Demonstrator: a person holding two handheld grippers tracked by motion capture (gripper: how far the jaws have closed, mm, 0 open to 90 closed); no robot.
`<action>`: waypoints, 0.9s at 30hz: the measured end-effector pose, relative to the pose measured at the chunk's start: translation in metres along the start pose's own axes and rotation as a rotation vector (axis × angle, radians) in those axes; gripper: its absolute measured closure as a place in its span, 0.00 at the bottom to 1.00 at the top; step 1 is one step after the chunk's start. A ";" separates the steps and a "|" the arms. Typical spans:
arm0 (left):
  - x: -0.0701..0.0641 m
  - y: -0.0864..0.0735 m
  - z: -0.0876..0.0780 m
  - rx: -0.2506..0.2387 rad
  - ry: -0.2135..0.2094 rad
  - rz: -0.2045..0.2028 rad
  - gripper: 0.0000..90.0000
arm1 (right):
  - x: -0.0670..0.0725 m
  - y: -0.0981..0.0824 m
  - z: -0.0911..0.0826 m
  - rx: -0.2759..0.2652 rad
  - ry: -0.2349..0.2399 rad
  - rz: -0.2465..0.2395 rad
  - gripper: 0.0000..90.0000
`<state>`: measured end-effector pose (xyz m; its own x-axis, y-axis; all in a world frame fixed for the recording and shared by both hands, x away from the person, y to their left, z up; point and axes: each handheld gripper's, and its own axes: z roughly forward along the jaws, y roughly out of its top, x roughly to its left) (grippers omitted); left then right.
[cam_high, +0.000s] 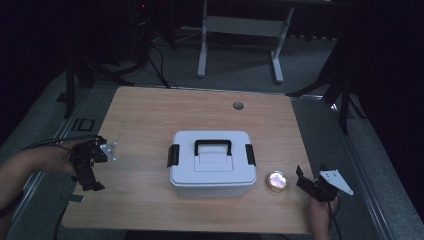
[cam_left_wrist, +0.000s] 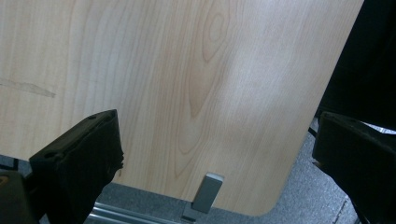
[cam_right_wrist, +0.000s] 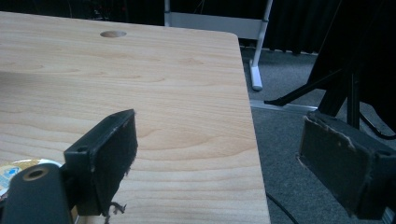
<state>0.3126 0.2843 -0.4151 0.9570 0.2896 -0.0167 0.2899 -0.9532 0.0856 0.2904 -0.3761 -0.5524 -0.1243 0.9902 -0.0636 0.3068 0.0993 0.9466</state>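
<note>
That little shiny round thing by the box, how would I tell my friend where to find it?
Start at the wooden table and find the big white box with the black handle in its middle. Look just to the box's right, near the front edge: the small round tin lies flat there, close to the right claw. It is the one small, glinting, coin-shaped thing; everything nearby is boxy, white or black.

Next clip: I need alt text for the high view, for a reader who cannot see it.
A closed white box with a black handle and black side latches sits mid-table on a wooden table. A small round tin lies just right of it. The left tool and the right tool, each open, are held near the table's side edges, touching neither.
</note>
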 end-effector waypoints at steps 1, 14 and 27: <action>0.000 0.001 -0.002 -0.010 -0.012 -0.012 0.01 | 0.000 0.000 0.000 0.000 0.000 0.000 0.12; 0.003 0.014 -0.035 -0.017 -0.015 -0.075 0.01 | 0.000 0.000 0.000 0.000 0.000 0.000 0.12; 0.006 0.034 -0.062 0.028 0.008 -0.078 0.01 | 0.000 0.000 0.000 0.002 -0.002 -0.004 0.12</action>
<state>0.3271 0.2593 -0.3502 0.9316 0.3633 -0.0146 0.3635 -0.9299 0.0560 0.2905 -0.3760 -0.5524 -0.1238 0.9899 -0.0684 0.3080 0.1039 0.9457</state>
